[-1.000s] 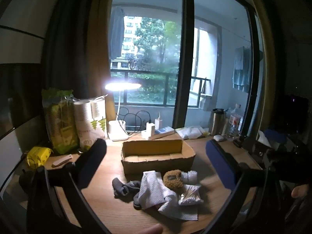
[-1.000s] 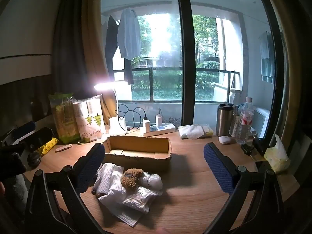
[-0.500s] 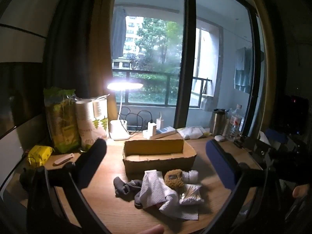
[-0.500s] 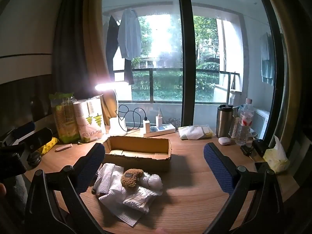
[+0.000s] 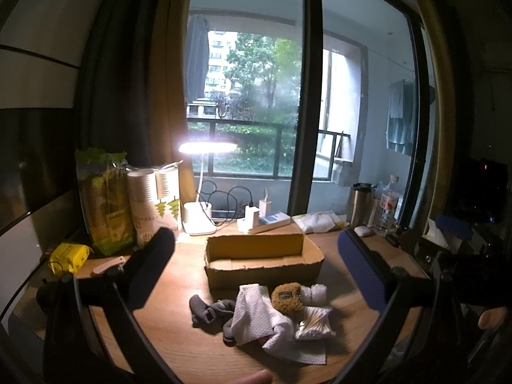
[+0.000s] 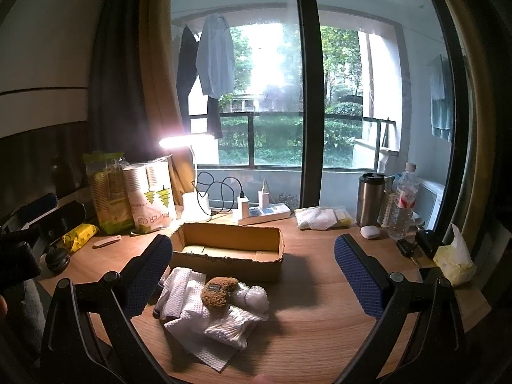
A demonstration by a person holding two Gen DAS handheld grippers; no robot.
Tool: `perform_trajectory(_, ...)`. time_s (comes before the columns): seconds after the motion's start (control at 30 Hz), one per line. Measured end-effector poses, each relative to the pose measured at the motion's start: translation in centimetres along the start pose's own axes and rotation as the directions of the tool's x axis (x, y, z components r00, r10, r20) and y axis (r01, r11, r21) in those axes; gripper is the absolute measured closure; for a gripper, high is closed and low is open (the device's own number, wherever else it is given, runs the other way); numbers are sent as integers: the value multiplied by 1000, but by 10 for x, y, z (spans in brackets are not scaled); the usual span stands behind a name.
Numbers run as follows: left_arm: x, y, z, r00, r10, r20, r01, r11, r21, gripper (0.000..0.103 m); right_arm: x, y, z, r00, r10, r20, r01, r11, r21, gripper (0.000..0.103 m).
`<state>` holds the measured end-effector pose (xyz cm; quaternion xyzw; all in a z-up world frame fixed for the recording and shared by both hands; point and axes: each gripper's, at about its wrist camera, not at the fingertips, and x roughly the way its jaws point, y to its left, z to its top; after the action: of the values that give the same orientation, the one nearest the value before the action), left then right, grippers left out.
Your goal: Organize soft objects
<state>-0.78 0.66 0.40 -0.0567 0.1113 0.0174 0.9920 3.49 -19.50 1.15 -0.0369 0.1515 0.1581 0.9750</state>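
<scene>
A pile of soft things lies on the wooden desk in front of an open cardboard box (image 5: 264,257) (image 6: 228,251): a white waffle cloth (image 5: 256,318) (image 6: 184,297), a brown fuzzy pouch (image 5: 287,297) (image 6: 219,292), dark grey socks (image 5: 208,310), a white rolled item (image 5: 315,292) (image 6: 252,297) and a bag of cotton swabs (image 5: 313,321) (image 6: 232,328). My left gripper (image 5: 256,262) is open and empty, held above the desk before the pile. My right gripper (image 6: 252,265) is open and empty too, to the pile's right.
At the back stand a lit desk lamp (image 5: 204,192), paper-cup packs (image 5: 150,204), a green bag (image 5: 104,201), a power strip (image 6: 264,214), a steel tumbler (image 6: 369,200) and a water bottle (image 6: 403,204). A yellow packet (image 5: 67,257) lies left; a tissue pack (image 6: 454,259) right.
Both views have shifted only slightly. Nothing on the desk has moved, and both grippers stay open.
</scene>
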Motion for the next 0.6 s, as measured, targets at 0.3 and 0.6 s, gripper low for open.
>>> perform_trajectory(0.3,1,-1,1,1000,1,-10,-1,1000,1,0,3,2,-2,1000,6,-4,-6,1000,-1,0)
perform_trajectory(0.6,1,2,2,1000,10,-9,-10,1000,-5,0,1,4,-2,1000,7,-4,-7,1000,-8,0)
